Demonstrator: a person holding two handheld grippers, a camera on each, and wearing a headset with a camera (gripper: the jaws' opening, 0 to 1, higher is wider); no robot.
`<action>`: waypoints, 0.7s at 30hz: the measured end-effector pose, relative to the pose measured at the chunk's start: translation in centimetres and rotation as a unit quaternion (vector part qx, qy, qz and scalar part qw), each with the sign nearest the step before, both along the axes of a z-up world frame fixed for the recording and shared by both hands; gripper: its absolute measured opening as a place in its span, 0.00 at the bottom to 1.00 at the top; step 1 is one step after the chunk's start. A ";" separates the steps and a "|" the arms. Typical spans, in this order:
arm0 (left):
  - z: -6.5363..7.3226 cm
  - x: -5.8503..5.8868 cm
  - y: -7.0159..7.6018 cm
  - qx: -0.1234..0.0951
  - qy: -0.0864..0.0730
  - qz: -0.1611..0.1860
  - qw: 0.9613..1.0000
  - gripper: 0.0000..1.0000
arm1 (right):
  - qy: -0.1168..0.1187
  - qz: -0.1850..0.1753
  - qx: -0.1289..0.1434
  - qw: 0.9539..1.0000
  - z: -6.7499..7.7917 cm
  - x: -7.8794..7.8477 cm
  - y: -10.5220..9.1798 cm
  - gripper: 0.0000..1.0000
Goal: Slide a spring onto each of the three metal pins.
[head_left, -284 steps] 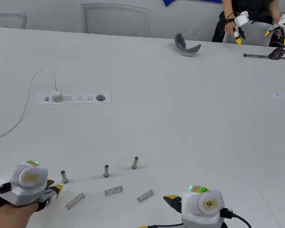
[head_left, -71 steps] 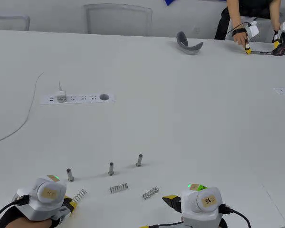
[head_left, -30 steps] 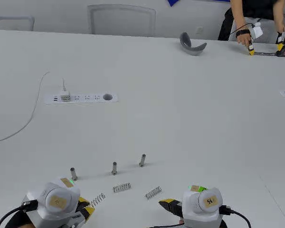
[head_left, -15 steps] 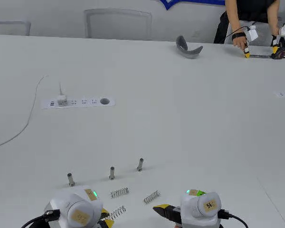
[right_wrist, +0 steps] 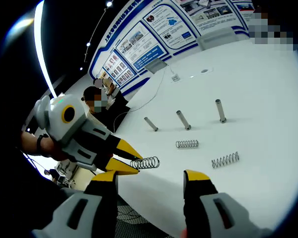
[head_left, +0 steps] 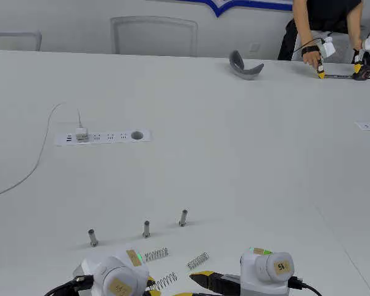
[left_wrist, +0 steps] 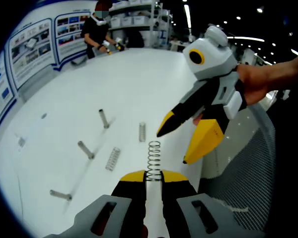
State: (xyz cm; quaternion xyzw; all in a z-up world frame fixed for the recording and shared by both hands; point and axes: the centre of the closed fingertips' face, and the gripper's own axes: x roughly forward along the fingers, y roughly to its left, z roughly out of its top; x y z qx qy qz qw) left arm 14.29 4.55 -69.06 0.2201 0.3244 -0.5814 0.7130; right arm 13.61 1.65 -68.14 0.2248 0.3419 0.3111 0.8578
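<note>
Steel wire is what the left gripper [left_wrist: 153, 174] has pinched: its yellow tips are closed on one end of the held spring [left_wrist: 153, 153], which sticks out past them, clear of the white worktop [head_left: 234, 154]. The right gripper [right_wrist: 151, 177] hangs close beside it with its jaws spread and nothing between them. Beyond stand the left pin [head_left: 93, 237], the middle pin [head_left: 146, 229] and the right pin [head_left: 183, 217], upright in a row and all bare. The second spring [head_left: 154, 254] and the third spring [head_left: 197, 260] lie flat just in front of them.

The step in hand looks like carrying the held spring to a pin and threading it on. The grip is at one end, so the free end should lead. Turn the spring until its axis lines up with the pin before lowering, because a slanted coil is likely to catch on the pin's top. The pins seem to be standing loose, so a sideways nudge could topple one. The open right gripper could steady the pin's base. Let go only once several coils are over the pin.
</note>
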 end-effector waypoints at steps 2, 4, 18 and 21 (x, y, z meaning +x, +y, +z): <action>0.1 -0.2 -0.2 -0.004 0.005 -0.001 1.000 0.10 | 0.008 -0.008 0.025 1.000 0.3 0.1 0.3 0.50; 0.2 -0.5 -0.3 -0.006 0.005 -0.005 1.000 0.10 | 0.014 -0.011 0.039 0.999 0.4 0.1 0.4 0.45; -0.2 -1.6 -0.3 0.005 -0.005 -0.036 0.999 0.10 | 0.026 -0.005 0.064 0.998 0.7 -0.3 1.2 0.26; -0.2 -1.5 -0.1 0.007 -0.008 -0.039 0.999 0.10 | 0.026 -0.002 0.073 0.997 1.1 -0.2 1.3 0.24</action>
